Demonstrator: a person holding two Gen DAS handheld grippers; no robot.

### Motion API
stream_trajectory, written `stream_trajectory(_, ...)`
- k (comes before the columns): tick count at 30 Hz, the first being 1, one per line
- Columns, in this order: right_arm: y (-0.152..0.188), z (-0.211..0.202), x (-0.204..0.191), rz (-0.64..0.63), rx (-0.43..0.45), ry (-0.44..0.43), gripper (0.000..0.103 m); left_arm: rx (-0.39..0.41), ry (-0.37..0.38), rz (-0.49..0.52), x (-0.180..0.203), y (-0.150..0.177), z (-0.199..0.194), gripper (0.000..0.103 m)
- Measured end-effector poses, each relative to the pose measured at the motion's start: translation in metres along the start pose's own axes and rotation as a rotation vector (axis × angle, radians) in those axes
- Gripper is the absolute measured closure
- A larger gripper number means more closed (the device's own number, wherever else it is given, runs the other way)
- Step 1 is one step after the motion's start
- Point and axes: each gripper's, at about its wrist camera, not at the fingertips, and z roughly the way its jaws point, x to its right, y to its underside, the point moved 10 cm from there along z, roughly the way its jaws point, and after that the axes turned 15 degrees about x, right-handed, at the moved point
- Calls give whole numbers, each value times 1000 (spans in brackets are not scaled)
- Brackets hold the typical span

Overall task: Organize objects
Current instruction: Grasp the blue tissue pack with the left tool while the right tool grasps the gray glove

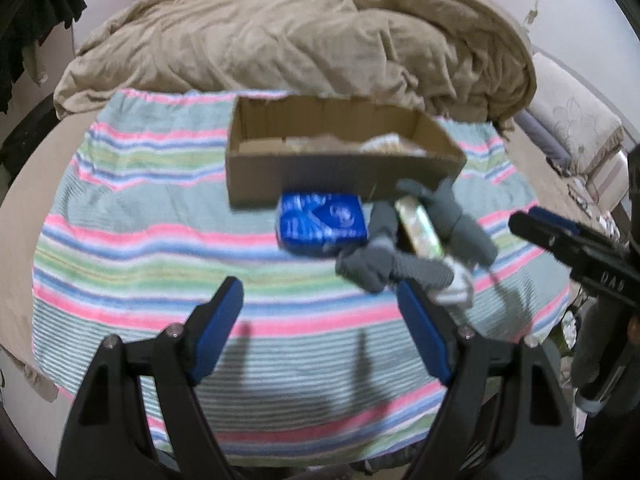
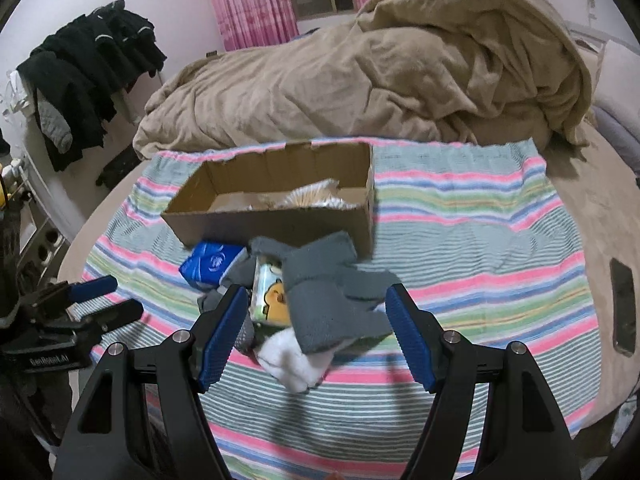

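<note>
An open cardboard box (image 1: 344,178) (image 2: 276,222) stands on a striped towel (image 1: 160,240) (image 2: 460,264), with pale items inside. In front of it lie a blue tissue pack (image 1: 322,222) (image 2: 212,262), grey socks (image 1: 456,216) (image 2: 332,284) with a white toe (image 2: 290,362), and a small pack with a yellow cartoon (image 2: 272,296) (image 1: 420,228) under them. My left gripper (image 1: 320,316) is open and empty, hovering short of the pile. My right gripper (image 2: 314,332) is open, its jaws either side of the socks, not closed on them. It also shows in the left wrist view (image 1: 560,236).
A crumpled tan blanket (image 1: 300,44) (image 2: 380,72) lies behind the box. Dark clothes (image 2: 88,64) hang at the left. A dark phone-like slab (image 2: 623,306) lies on the bed at the right. A pillow (image 1: 576,124) sits far right.
</note>
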Motion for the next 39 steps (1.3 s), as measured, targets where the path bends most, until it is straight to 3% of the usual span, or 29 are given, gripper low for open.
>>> stream_trajectory(12,20,28,5,-1,-60,7,28,-58,3,-11,-3,20,32,22)
stream_trajectory(22,32,50,14,1,-98,17,28,-22,-46,-10,-17,0,63,22)
stream_trajectory(31,35,63,13,4,-112,3,29,-3,-25,-8,-5,-16,88,22)
stream_trajectory(39,39,65,7,4,-125,-39,51,-46,-29,21,1,-13,114,22)
